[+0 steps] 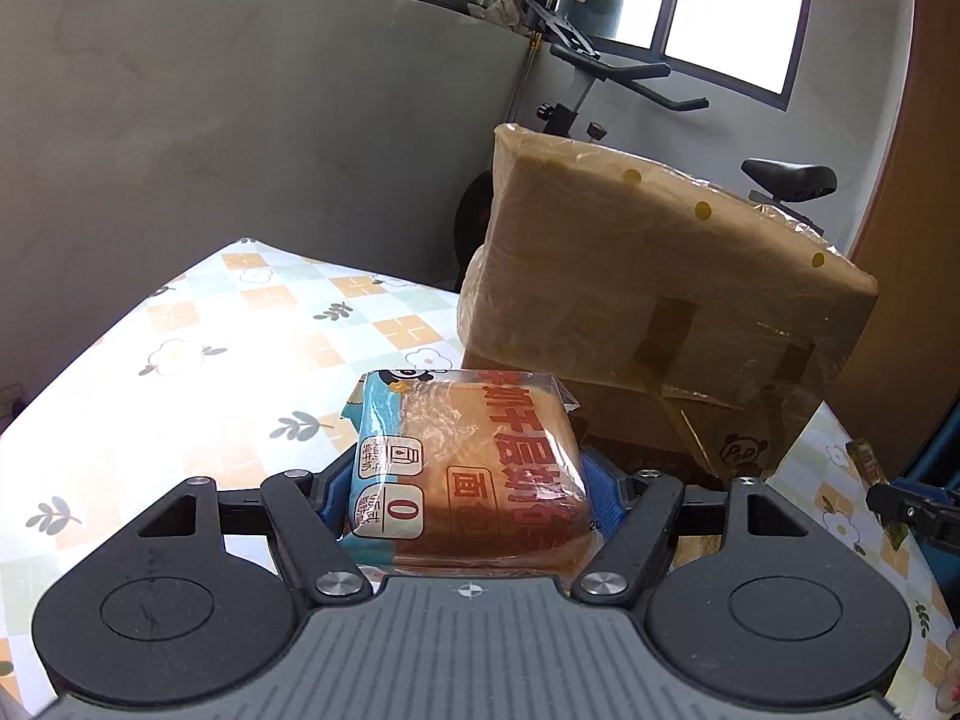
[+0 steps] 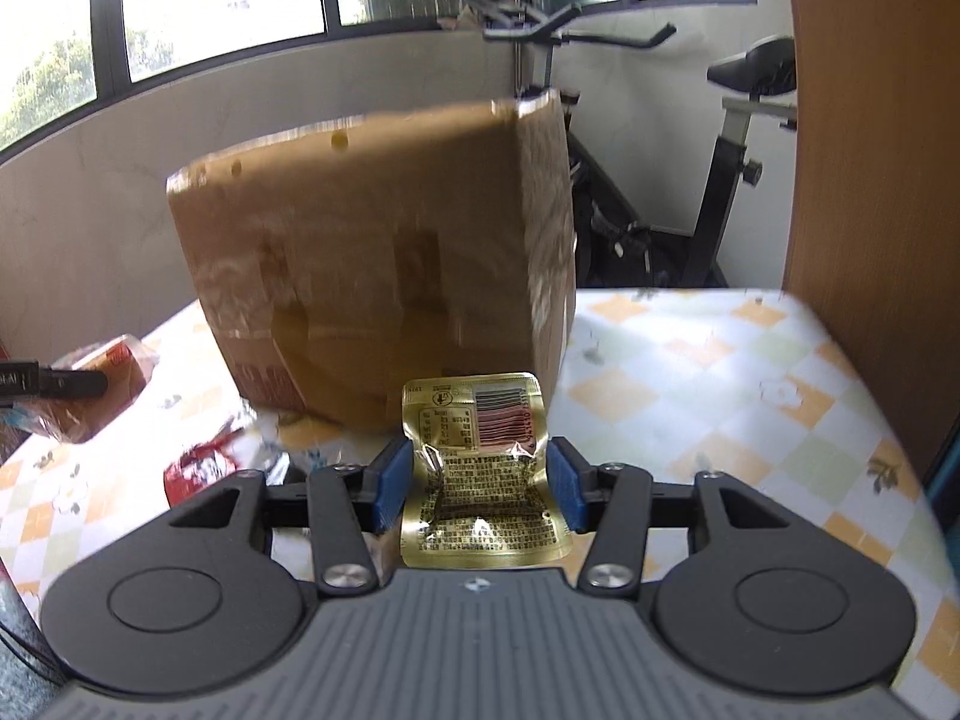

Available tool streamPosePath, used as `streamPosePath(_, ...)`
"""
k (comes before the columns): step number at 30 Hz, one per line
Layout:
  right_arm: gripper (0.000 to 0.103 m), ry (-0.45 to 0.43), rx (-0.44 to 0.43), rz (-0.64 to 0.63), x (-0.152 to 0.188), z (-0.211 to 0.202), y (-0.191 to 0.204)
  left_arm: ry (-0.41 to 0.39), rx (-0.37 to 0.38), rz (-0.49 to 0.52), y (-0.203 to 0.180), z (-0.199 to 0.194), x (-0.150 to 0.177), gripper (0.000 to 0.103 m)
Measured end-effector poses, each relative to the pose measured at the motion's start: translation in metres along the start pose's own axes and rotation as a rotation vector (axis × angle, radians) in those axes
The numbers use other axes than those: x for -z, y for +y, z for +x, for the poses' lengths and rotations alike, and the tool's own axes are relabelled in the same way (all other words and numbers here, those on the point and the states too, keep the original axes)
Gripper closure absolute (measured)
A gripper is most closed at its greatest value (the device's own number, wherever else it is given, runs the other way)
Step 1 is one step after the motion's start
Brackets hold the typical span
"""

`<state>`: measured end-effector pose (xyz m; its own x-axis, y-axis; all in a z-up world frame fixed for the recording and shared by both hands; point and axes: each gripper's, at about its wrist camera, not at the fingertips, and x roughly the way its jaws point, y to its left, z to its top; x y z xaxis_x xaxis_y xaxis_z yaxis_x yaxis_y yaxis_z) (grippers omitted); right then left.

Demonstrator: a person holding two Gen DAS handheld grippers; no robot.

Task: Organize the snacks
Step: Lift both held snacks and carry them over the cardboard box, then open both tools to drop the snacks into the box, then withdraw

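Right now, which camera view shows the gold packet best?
The right wrist view: the gold packet sits centred between the right gripper pads, label readable. The left wrist view shows only a sliver of it at the right edge, with that gripper.

Cardboard box [image 2: 372, 276] on table [image 2: 720, 372]. Bread pack [image 1: 462, 462] and foil pouch [image 2: 480, 480] before the box; exercise bike [image 2: 720, 180] behind the box; wrapper [image 2: 204, 462] left-front.
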<state>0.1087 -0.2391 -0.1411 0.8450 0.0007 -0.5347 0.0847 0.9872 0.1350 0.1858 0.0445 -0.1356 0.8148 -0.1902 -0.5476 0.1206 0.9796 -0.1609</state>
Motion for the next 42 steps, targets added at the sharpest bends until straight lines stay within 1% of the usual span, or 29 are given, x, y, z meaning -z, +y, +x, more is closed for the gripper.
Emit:
streamPosePath(6, 0.051, -0.110, -0.021, -0.009, -0.042, -0.018, 0.002, -0.071, 0.023, 0.021, -0.009, -0.012, -0.028, 0.028)
streamPosePath(11, 0.051, -0.189, -0.057, -0.026, -0.083, -0.024, 0.008, -0.152, 0.073, 0.070, -0.025, -0.021, -0.062, 0.028)
streamPosePath(15, 0.051, -0.239, -0.087, -0.075, -0.117, -0.018, 0.020, -0.211, 0.104, 0.085, -0.038, -0.021, -0.092, 0.028)
streamPosePath(19, 0.051, -0.259, -0.115, -0.113, -0.144, 0.003, 0.032, -0.227, 0.127, 0.112, -0.057, -0.009, -0.121, 0.028)
streamPosePath(23, 0.051, -0.233, -0.140, -0.125, -0.165, 0.039, 0.042, -0.193, 0.145, 0.113, -0.074, 0.020, -0.145, 0.028)
streamPosePath(26, 0.051, -0.199, -0.138, -0.131, -0.176, 0.068, 0.050, -0.158, 0.135, 0.117, -0.081, 0.043, -0.154, 0.028)
streamPosePath(29, 0.052, -0.167, -0.139, -0.139, -0.180, 0.090, 0.056, -0.148, 0.127, 0.125, -0.085, 0.060, -0.162, 0.032)
streamPosePath(32, 0.051, -0.132, -0.130, -0.140, -0.179, 0.109, 0.057, -0.147, 0.126, 0.156, -0.091, 0.075, -0.169, 0.032)
streamPosePath(34, 0.051, -0.102, -0.125, -0.129, -0.178, 0.118, 0.057, -0.125, 0.118, 0.161, -0.089, 0.080, -0.168, 0.032)
streamPosePath(37, 0.047, -0.064, -0.125, -0.103, -0.174, 0.128, 0.054, -0.114, 0.111, 0.158, -0.082, 0.080, -0.167, 0.031)
streamPosePath(38, 0.045, -0.060, -0.131, -0.098, -0.172, 0.128, 0.052, -0.111, 0.115, 0.158, -0.081, 0.080, -0.165, 0.030)
streamPosePath(41, 0.045, -0.057, -0.130, -0.089, -0.167, 0.125, 0.048, -0.102, 0.108, 0.163, -0.074, 0.079, -0.161, 0.022)
streamPosePath(42, 0.045, -0.057, -0.128, -0.080, -0.167, 0.123, 0.047, -0.100, 0.103, 0.164, -0.073, 0.078, -0.159, 0.022)
